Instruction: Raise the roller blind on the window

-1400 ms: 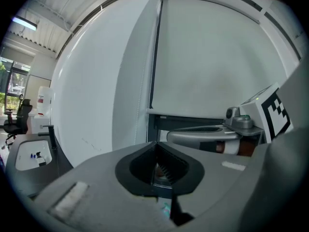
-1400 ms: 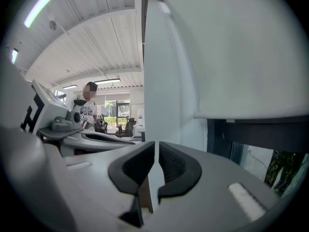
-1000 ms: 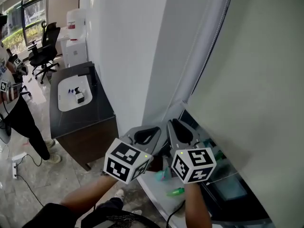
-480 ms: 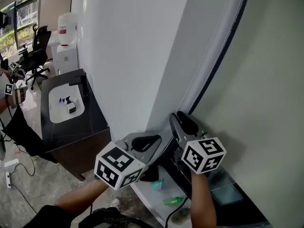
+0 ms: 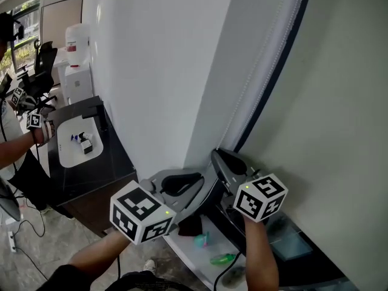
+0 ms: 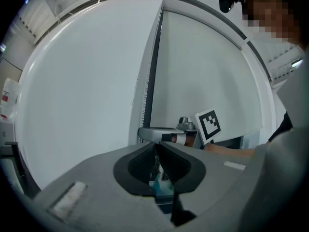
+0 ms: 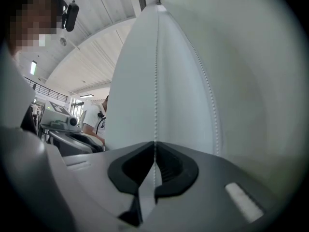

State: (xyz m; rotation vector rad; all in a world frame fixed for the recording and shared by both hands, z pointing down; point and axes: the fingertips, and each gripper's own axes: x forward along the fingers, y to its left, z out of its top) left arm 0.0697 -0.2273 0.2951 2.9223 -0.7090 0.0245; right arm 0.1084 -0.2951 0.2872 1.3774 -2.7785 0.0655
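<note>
The pale roller blind [image 5: 339, 102] hangs at the right, and its white bead chain [image 5: 262, 65] runs down beside the dark window frame. My right gripper [image 5: 221, 160] is at the foot of the chain. In the right gripper view the chain [image 7: 156, 81] drops straight between the jaws, which are closing; the right gripper [image 7: 154, 145] pinches it. My left gripper [image 5: 197, 183] sits just below and left of the right one. Its jaws are opening, and the left gripper [image 6: 155, 146] shows a narrow gap with something pale and teal behind it.
A white wall [image 5: 151, 71] stands left of the window. Below it is a dark desk [image 5: 91, 162] with a white tray [image 5: 63, 153] on it. A person [image 5: 18, 144] stands at the far left. Teal [image 5: 203, 240] and green [image 5: 221, 259] items lie on the white sill.
The right gripper has risen toward the blind and stays on the chain. The left gripper has sunk a little to the lower left. The person at the left has come nearer the desk.
</note>
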